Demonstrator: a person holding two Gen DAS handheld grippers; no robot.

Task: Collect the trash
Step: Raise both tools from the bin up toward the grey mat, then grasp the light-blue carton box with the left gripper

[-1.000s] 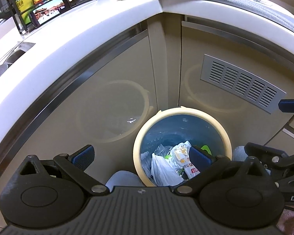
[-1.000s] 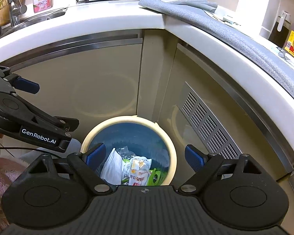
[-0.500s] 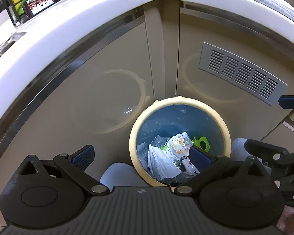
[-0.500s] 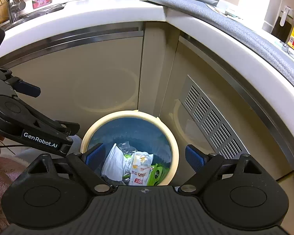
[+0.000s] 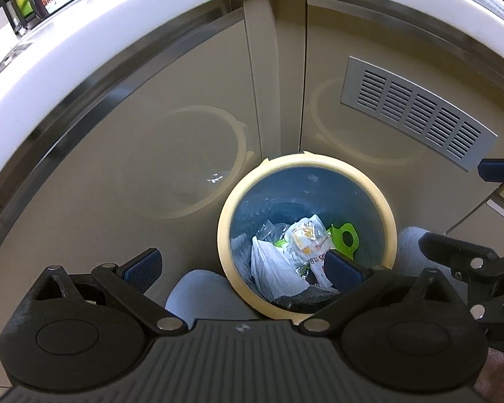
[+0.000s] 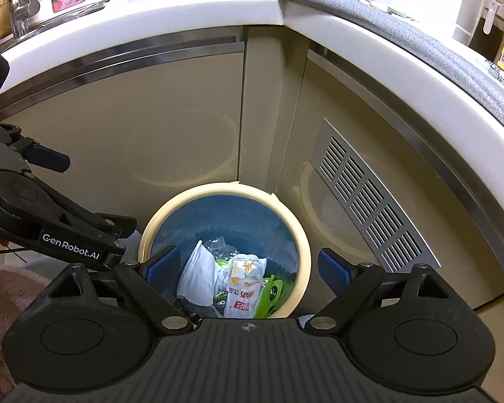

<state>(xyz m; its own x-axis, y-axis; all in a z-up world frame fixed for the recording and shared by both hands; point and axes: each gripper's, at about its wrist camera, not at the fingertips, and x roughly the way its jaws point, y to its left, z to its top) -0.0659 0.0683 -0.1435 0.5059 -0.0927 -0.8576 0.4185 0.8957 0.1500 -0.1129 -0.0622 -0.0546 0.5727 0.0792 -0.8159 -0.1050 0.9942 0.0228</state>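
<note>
A round trash bin point(image 6: 304, 252) with a cream rim and blue liner stands on the floor in the corner of glossy beige cabinets. Inside lie crumpled white plastic point(image 6: 195, 275), a printed wrapper point(image 6: 243, 285) and a green piece point(image 5: 344, 236). Both the left claw point(image 5: 242, 265) and the right claw point(image 6: 248, 267) hang above, jaws wide apart, empty.

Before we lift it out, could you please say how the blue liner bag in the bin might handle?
The blue liner bag looks thin and wrinkled, so probably floppy. It holds only wrappers, so likely light. Its film may slip between jaws.
</note>
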